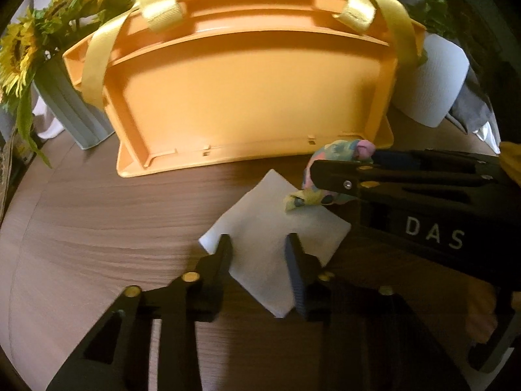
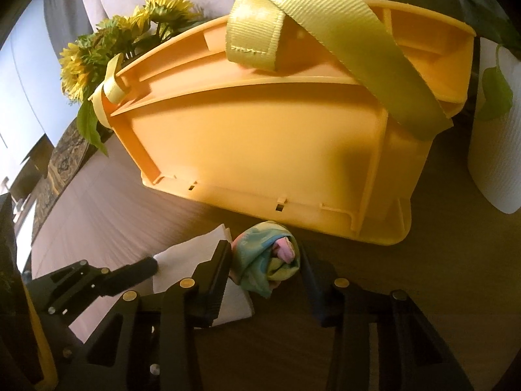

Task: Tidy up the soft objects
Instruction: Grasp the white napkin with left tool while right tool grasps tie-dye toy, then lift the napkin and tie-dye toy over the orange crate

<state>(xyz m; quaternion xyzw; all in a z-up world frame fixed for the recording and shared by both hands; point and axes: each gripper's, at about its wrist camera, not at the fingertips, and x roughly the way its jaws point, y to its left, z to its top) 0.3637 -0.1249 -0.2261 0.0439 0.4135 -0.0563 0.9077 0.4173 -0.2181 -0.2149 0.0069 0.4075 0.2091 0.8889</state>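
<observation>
The rolled pastel cloth [image 2: 267,267] is a small bundle of thin fabric, so I judge it light, soft and easily squashed, likely to unroll if pinched by a loose end; the safest hold looks to be across the thick middle of the roll, where the layers are tightest. It lies on the table [image 1: 97,228] just in front of the orange basket [image 1: 254,97], near that basket's right front corner, with one end resting on the far edge of a folded white cloth [image 1: 267,228]. The white cloth, also in front of the basket but nearer the camera, looks flat, limp and light, best taken at an edge or corner. The right claw [image 2: 265,260] straddles the roll, one finger touching its left side and the other just beside its right; it is spread, with no firm squeeze showing, so it does not appear to grip yet. The left claw [image 1: 259,251] hovers released over the near part of the white cloth, fingers apart, holding nothing. Sunflowers [image 1: 19,52] stand left of the basket, and a white paper roll [image 1: 429,81] stands to its right.
</observation>
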